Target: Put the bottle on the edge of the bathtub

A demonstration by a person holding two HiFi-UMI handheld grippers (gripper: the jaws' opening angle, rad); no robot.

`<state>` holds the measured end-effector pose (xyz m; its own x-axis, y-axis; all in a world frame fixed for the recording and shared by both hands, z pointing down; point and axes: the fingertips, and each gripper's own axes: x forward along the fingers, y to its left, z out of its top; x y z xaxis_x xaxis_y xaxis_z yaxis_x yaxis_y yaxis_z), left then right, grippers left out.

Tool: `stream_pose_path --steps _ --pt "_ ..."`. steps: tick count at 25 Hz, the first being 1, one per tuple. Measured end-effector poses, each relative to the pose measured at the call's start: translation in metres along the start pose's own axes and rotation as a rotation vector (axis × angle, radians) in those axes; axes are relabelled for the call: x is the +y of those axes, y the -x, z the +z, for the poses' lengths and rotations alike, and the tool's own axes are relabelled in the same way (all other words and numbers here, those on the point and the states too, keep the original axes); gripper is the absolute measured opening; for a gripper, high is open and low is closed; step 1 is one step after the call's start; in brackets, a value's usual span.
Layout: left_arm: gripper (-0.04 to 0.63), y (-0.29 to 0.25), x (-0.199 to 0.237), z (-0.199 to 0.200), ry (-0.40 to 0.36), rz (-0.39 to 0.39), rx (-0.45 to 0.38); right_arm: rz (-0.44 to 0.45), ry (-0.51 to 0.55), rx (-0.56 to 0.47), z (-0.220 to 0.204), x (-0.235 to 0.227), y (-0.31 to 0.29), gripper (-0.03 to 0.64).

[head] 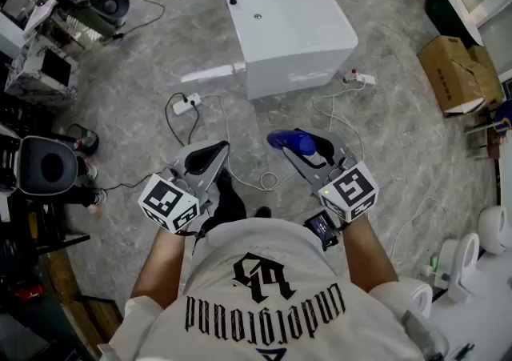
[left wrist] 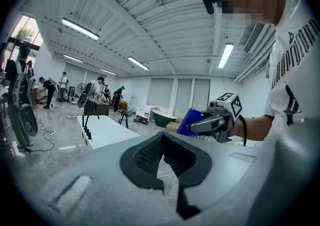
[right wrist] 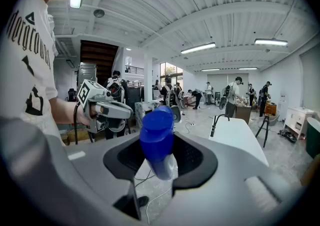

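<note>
Right gripper [head: 302, 147] clamped the blue bottle [head: 290, 140] above the floor, well short of the white bathtub [head: 298, 78] beyond. Left gripper [head: 206, 150] had its jaws together, empty.

Grey marbled floor [head: 120, 111] carries loose cabling. One white power strip [head: 185, 105] lies left of centre and a second [head: 362, 78] lies further right, each with trailing leads. Cardboard boxes [head: 456, 71] stand at the floor's right edge. White ceramic fixtures [head: 496, 227] occupy its lower right corner. Several people [right wrist: 235, 94] stand in the background, under ceiling strip lights [left wrist: 80, 28].
</note>
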<state>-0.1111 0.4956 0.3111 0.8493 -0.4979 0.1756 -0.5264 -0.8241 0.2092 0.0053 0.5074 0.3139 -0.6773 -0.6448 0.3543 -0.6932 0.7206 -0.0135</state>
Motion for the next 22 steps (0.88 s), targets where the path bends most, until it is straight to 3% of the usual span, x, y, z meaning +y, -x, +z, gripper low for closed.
stream_pose_path --steps 10,22 --pt "0.008 0.001 0.062 -0.005 0.026 -0.003 0.004 0.001 0.035 0.031 0.009 -0.014 -0.057 0.155" --pt "0.008 0.012 0.200 0.035 0.017 -0.058 -0.029 -0.041 0.060 0.015 0.076 -0.037 -0.185 0.155"
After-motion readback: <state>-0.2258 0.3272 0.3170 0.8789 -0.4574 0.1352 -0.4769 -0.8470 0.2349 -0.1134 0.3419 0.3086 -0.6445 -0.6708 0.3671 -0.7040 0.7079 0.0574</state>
